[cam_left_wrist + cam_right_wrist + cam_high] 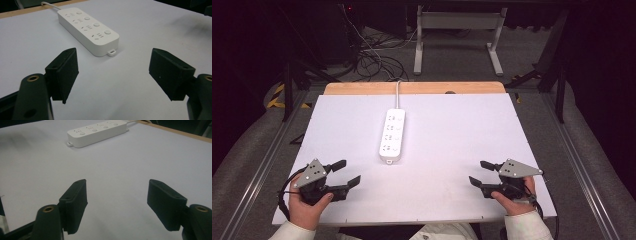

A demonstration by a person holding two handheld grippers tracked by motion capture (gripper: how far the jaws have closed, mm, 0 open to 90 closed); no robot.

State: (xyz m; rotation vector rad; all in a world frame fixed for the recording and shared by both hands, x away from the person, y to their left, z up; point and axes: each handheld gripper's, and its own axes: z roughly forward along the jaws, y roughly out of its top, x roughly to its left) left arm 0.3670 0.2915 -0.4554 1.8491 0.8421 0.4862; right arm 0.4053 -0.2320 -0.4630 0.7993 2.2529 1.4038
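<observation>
From the high view the whole layout is readable: a white power strip point(392, 135) lies lengthwise near the middle of a white sheet point(452, 150) that covers a table with a wooden edge point(362, 88) showing at the far side, its cord point(398, 95) running off over that edge. The left gripper point(345, 172) sits near the sheet's front left corner and the right gripper point(480, 173) near the front right, both well apart from the strip and each held in a hand point(302, 205), with the right hand point(512, 202) partly under its grey three-cornered plate. The left gripper view brings the power strip point(88, 30) close enough to show four outlet groups, each with a round button beside it, and a small slotted tab at the near end, details the high view blurs. The right gripper view shows the power strip point(97, 132) farther off and side-on, its far end and cord cut by the top edge. In both gripper views the jaws stand wide apart with nothing between them, over bare sheet; their pads are matte black and blocky, with brass-coloured inserts in the rounded arms. Beyond the table the floor holds tangled cables point(372, 60) and a white metal frame point(457, 35), dim and hard to make out.
</observation>
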